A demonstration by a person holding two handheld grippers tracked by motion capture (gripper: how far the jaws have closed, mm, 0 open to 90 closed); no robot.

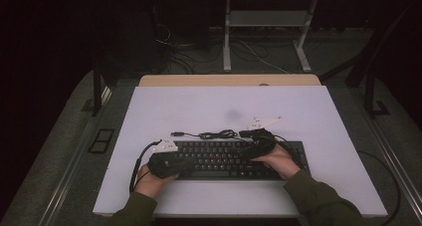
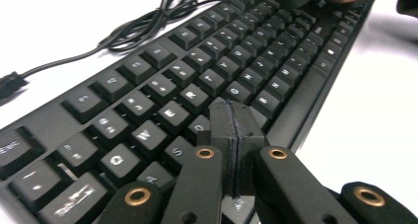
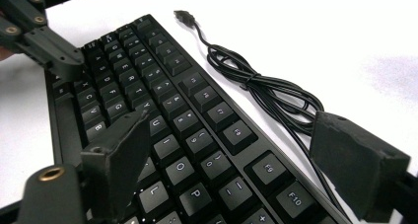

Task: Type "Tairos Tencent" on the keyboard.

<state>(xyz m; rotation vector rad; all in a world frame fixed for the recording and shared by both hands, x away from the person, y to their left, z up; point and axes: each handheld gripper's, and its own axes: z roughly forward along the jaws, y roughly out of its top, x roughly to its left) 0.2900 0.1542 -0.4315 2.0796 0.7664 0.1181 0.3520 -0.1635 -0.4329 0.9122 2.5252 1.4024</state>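
A black, flat, full-size computer keyboard with white-lettered keys (image 1: 226,159) lies near the person's edge of the pale, white-topped worktop (image 1: 318,116), its long side running left to right. Its thin black cable (image 1: 211,134) lies in a loose bundle on the worktop just behind the keyboard's back edge, ending in a small black plug (image 3: 184,15) that rests on the bare surface off to the left.

The left gripper (image 2: 231,116) sits over the left end of the keyboard, held in a hand (image 1: 149,180) that comes out of a dark green sleeve (image 1: 133,210). In the left gripper view its jaws are pressed flat together with nothing between them, their tips down at the keys in the letter rows, just below the E and R keys; whether they touch a key I cannot tell.

The right gripper (image 3: 231,150) hangs over the right half of the keyboard, held in the other hand (image 1: 281,159). Its jaws stand wide apart and clasp nothing: in the right gripper view one jaw hangs over the letter keys and the other over the cable at the back edge, with the number and function rows between them. In that view the left gripper is also seen at the far end of the keyboard.
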